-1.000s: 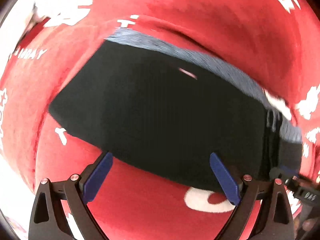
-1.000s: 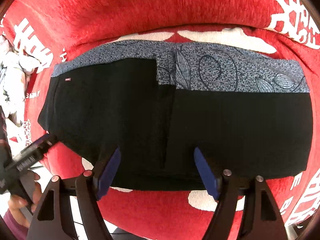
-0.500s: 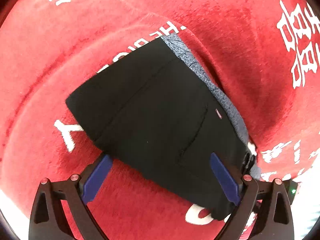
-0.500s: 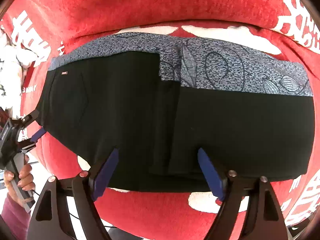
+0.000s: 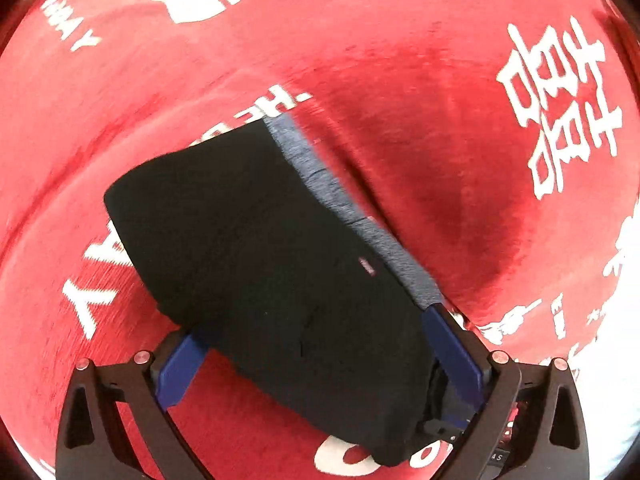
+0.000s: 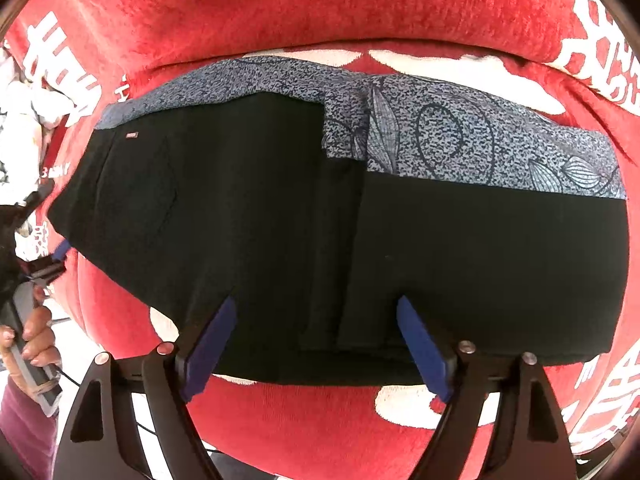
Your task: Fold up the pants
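The black pants (image 6: 280, 220) lie folded into a wide rectangle on a red cushion, with a grey-blue patterned band (image 6: 460, 144) along the far edge. In the left wrist view the pants (image 5: 260, 260) run diagonally. My left gripper (image 5: 316, 348) is open, its blue fingers straddling the near end of the folded pants. It also shows at the left edge of the right wrist view (image 6: 48, 256), at the pants' left end. My right gripper (image 6: 316, 332) is open at the pants' near edge, over the middle fold, holding nothing.
The red cushion cover (image 5: 440, 140) bears white printed characters (image 5: 560, 108) and letters. A seam between seat and backrest (image 6: 320, 44) runs behind the pants. White crumpled fabric (image 6: 20, 120) lies at the far left. A hand (image 6: 36, 340) holds the left gripper's handle.
My left gripper has swung round and closed in on the left end of the pants, which now lie between its fingers. My right gripper has edged slightly closer to the near edge.
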Available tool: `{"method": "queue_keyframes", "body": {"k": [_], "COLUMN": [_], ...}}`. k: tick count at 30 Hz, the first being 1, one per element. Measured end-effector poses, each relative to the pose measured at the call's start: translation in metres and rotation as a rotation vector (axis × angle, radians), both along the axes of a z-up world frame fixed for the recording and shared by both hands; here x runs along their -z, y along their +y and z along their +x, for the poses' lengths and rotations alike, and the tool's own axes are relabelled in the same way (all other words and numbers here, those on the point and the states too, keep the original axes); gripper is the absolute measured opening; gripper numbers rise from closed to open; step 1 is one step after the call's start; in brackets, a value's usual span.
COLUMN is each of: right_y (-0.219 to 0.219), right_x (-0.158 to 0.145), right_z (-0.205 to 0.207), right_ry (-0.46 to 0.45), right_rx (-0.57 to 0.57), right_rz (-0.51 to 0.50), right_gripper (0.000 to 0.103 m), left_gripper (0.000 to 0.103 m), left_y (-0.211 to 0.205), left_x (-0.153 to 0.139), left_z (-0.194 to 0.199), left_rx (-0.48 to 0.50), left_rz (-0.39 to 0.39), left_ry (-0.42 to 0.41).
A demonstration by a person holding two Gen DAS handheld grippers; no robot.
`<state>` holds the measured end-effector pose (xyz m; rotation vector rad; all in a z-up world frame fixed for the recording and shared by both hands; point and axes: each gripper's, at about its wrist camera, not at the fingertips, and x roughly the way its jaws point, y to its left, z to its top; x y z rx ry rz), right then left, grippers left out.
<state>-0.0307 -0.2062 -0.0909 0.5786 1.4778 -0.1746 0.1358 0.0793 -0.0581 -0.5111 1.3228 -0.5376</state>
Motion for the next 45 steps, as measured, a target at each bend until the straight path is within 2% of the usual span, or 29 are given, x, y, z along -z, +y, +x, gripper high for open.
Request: {"method": "queue_keyframes", "body": {"k": [3,5,6,7,9,11,12,13,17,22,23,25,29,32,35,36,37,39,45], "right_y": [0.000,0.001,0.001,0.001,0.001,-0.002,-0.003,-0.004,-0.004,0.040,0.059,0.092,0.156,0.189,0.206,0.206,0.205,0.200,0.153], "right_x": [0.001,0.000,-0.003,-0.007,-0.018,-0.037,-0.042,-0.048,-0.063,-0.070,-0.070,-0.069,-0.055,-0.038,-0.017,-0.012,-0.007,0.000,-0.024], "right_z": [0.001,0.002,0.004,0.005,0.008,0.016,0.020,0.029,0.082,0.167,0.190,0.211,0.251,0.260,0.266,0.266,0.266,0.265,0.241], "right_ry": [0.000,0.007,0.008,0.003,-0.036,-0.120,-0.138,-0.159,-0.198,-0.163,-0.136,-0.093,0.033,0.114,0.176,0.195,0.207,0.211,0.072], "right_rx": [-0.005,-0.012,-0.017,-0.021,-0.024,-0.024,-0.028,-0.035,-0.083,-0.250,-0.314,-0.400,-0.559,-0.620,-0.633,-0.621,-0.606,-0.571,-0.459], "right_rz": [-0.003,-0.008,-0.015,-0.023,-0.029,0.005,0.019,0.042,0.198,0.385,0.426,0.459,0.435,0.410,0.355,0.341,0.341,0.344,0.460], "right_gripper": [0.087,0.086,0.086,0.087,0.086,0.086,0.087,0.087,0.087,0.087,0.087,0.087,0.087,0.087,0.087,0.077,0.045,0.024,0.020], "left_gripper": [0.098,0.067,0.060,0.045,0.041,0.040,0.039,0.039,0.039,0.039,0.039,0.039,0.039,0.039,0.039,0.039,0.039,0.039,0.039], "left_y": [-0.003,-0.005,-0.007,-0.011,-0.029,-0.048,-0.060,-0.072,-0.094,-0.102,-0.104,-0.109,-0.108,-0.107,-0.106,-0.106,-0.106,-0.105,-0.121], "left_x": [0.018,0.028,0.025,0.022,0.010,0.000,-0.004,-0.007,-0.003,0.003,0.004,0.001,0.001,0.000,-0.001,-0.001,0.000,-0.002,-0.036], "left_z": [0.008,0.011,0.011,0.010,0.003,-0.007,-0.015,-0.025,-0.054,-0.057,-0.057,-0.059,-0.067,-0.071,-0.073,-0.075,-0.075,-0.073,-0.087], "left_rx": [0.004,-0.001,0.014,0.037,0.129,0.206,0.255,0.305,0.453,0.510,0.514,0.517,0.513,0.510,0.507,0.506,0.507,0.503,0.505], "left_rz": [0.100,0.216,0.276,0.324,0.455,0.569,0.641,0.715,0.893,0.952,0.960,0.973,0.985,0.983,0.978,0.976,0.972,0.959,0.911], "left_ry": [0.056,0.074,0.043,0.012,-0.098,-0.210,-0.291,-0.375,-0.574,-0.633,-0.642,-0.657,-0.674,-0.682,-0.688,-0.685,-0.674,-0.663,-0.738]}}
